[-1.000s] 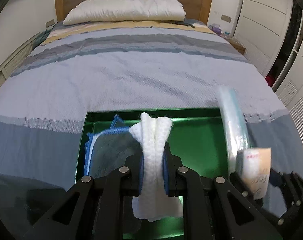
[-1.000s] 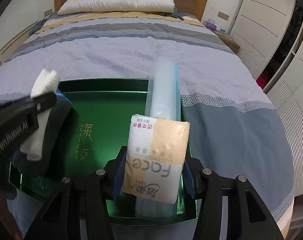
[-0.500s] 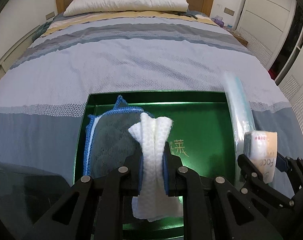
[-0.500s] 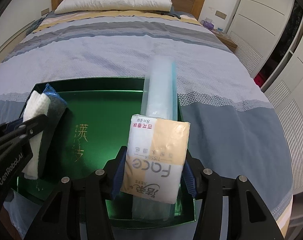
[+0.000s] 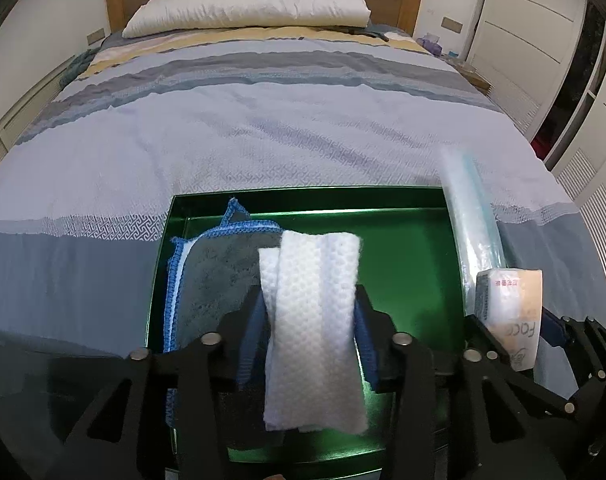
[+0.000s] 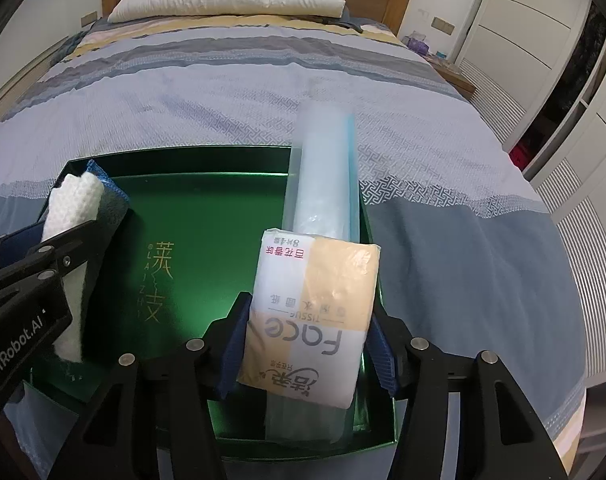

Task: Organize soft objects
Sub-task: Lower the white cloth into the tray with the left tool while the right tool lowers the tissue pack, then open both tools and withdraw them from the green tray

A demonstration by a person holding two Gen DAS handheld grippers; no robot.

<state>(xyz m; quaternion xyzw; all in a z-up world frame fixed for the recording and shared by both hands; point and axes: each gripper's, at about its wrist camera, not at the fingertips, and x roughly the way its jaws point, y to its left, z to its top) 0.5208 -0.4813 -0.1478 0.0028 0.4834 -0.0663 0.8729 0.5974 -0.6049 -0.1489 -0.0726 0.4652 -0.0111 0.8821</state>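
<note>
A folded white waffle cloth stands between the pads of my left gripper. The jaws are opening and the cloth fills the gap, touching both pads. It hangs over a grey towel with blue edging lying in the left part of the green tray. My right gripper is shut on a tissue pack over the tray's right side. Under that pack a long clear plastic pack runs along the tray's right wall. I cannot tell if it is gripped too.
The tray sits on a bed with a striped blue-grey cover. Gold lettering marks the tray's bare middle floor. A white pillow lies at the headboard. White wardrobe doors stand to the right.
The left jaws have parted and the white cloth has spread wider between them. The right gripper still holds the tissue pack in about the same place.
</note>
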